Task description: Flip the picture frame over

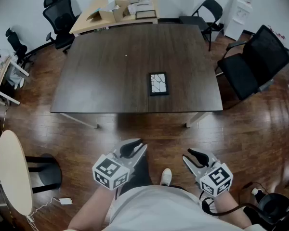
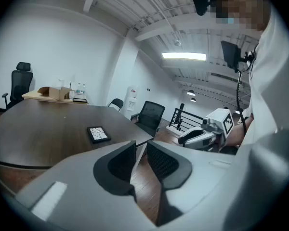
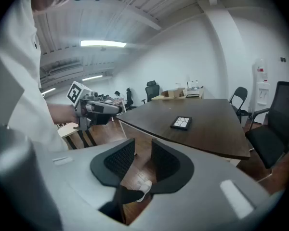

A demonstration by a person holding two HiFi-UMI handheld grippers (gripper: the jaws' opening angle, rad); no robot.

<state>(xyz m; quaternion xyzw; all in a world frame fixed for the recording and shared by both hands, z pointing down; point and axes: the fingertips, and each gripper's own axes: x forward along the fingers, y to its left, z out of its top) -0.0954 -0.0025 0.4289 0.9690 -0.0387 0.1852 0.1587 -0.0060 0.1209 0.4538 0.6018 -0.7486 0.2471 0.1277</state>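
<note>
A small black picture frame point(image 1: 159, 84) lies flat, picture side up, on the dark brown table point(image 1: 111, 76), toward its near right part. It also shows in the left gripper view point(image 2: 97, 134) and the right gripper view point(image 3: 181, 123). My left gripper point(image 1: 136, 147) and right gripper point(image 1: 189, 157) hang over the wooden floor close to the person's body, well short of the table's near edge. The left gripper point(image 2: 140, 146) is open with only floor between its jaws. The right gripper point(image 3: 142, 146) is open too, holding nothing.
Black office chairs point(image 1: 253, 61) stand at the table's right, another point(image 1: 207, 13) behind it. A light wooden desk point(image 1: 115, 8) with boxes sits at the back. A round light table point(image 1: 12, 172) is at the near left. The person's white shoe point(image 1: 166, 176) is below.
</note>
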